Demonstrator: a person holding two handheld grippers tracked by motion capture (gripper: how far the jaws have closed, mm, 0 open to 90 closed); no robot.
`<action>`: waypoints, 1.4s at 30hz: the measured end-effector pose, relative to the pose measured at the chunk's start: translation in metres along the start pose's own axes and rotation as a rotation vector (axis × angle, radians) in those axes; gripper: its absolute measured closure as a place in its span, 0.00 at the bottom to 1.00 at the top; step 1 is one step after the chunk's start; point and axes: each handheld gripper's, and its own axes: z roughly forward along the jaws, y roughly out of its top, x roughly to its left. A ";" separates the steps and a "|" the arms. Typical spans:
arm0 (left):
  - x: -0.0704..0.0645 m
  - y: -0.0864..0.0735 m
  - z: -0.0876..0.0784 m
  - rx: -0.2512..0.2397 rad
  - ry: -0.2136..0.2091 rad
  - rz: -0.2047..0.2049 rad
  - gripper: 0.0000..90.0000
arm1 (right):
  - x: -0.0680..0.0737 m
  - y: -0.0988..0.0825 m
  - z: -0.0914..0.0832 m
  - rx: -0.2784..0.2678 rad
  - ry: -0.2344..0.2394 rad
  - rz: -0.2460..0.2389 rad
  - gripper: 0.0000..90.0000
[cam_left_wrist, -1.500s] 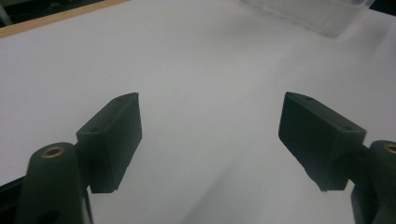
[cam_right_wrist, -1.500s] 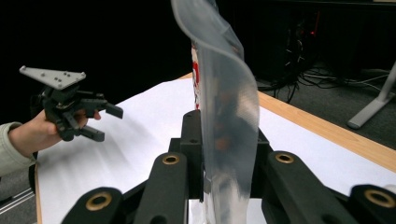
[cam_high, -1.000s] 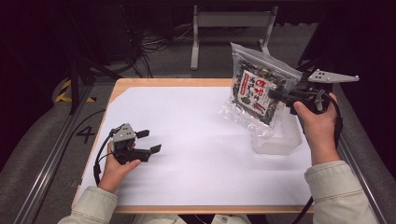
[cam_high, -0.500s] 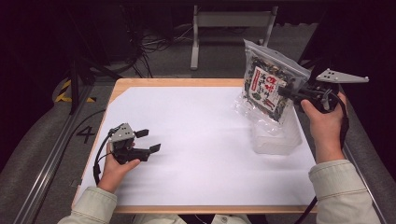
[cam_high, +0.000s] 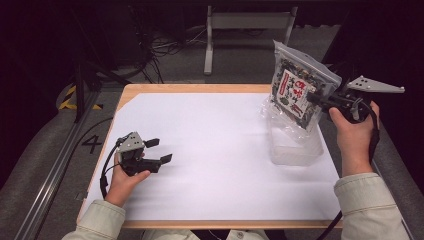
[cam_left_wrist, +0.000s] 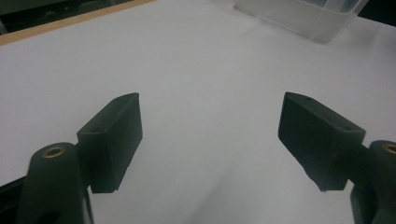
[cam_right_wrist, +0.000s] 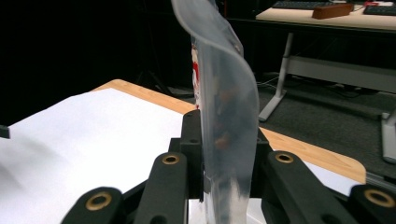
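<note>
So the bench (cam_high: 210, 150) is covered in plain white paper, probably to keep the work area clean. A clear plastic tub (cam_high: 296, 147) sits at the right edge. Right tool (cam_high: 320, 98) is clenched on the clear snack bag (cam_high: 299, 86), holding it up above the tub. Left tool (cam_high: 159, 150) rests released, out of the way.

My right matt black plastic gripper (cam_high: 320, 98) pinches a glossy, crinkled clear plastic bag (cam_high: 299, 86) with a printed paper label. Below it sits a frosted translucent plastic tub (cam_high: 295, 147). Smooth matt white paper (cam_high: 215, 150) covers the pale wooden table (cam_high: 200, 88). My left matt black gripper (cam_high: 159, 150) has brass-coloured metal pins.
</note>
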 end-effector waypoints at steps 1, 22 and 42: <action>0.000 0.000 0.000 -0.001 0.001 -0.003 0.25 | -0.001 -0.001 0.000 -0.001 -0.004 0.000 0.85; 0.000 0.000 0.000 0.001 0.003 -0.002 0.25 | -0.015 -0.031 -0.001 0.034 -0.064 0.027 0.85; 0.001 0.000 -0.001 -0.001 0.009 0.000 0.25 | -0.017 -0.055 0.006 0.066 -0.081 0.020 0.85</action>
